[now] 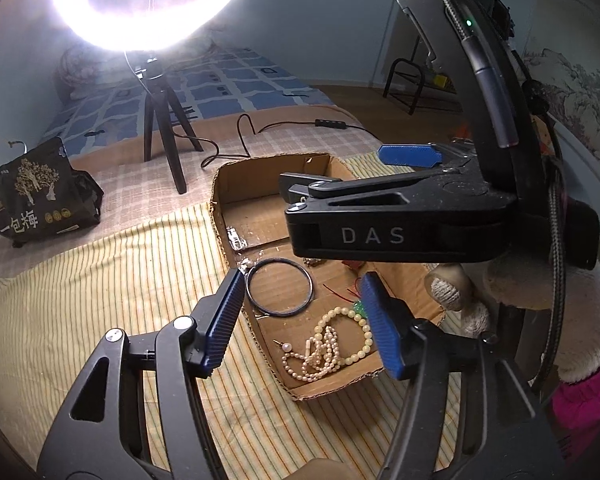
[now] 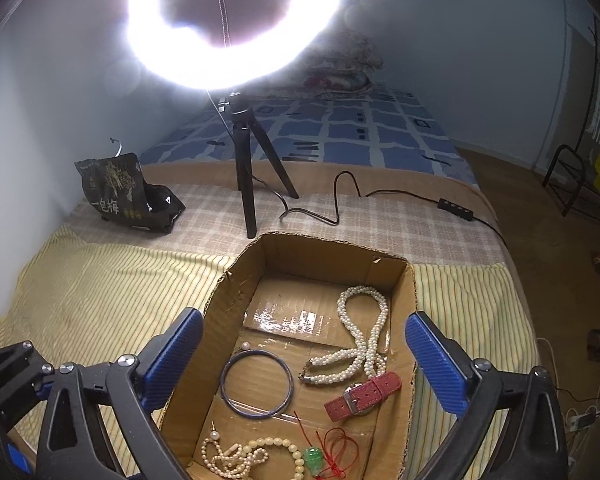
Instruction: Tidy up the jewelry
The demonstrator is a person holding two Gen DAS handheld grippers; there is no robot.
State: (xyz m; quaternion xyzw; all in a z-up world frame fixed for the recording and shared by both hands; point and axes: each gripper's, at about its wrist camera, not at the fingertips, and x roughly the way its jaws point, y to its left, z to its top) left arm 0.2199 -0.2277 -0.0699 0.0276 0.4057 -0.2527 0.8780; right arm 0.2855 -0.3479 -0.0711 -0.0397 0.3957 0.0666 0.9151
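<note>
An open cardboard box (image 2: 410,280) sits on a striped cloth and holds the jewelry. Inside lie a dark bangle (image 2: 257,384), a woven pearl necklace (image 2: 364,340), a red watch strap (image 2: 364,396), a green pendant on red cord (image 2: 314,456) and a cream bead bracelet (image 2: 276,442). My right gripper (image 2: 304,360) hangs over the box, open wide and holding nothing. My left gripper (image 1: 302,320) is open above the box's near corner, over the bangle (image 1: 279,288) and tangled pearl strands (image 1: 320,352). In the left wrist view the right gripper (image 1: 352,172) crosses above the box (image 1: 220,184).
A ring light on a black tripod (image 2: 246,184) stands behind the box, and its cable and controller (image 2: 454,204) trail to the right. A black snack bag (image 2: 128,196) lies at the back left. A plush toy (image 1: 540,292) is beside the box on the right.
</note>
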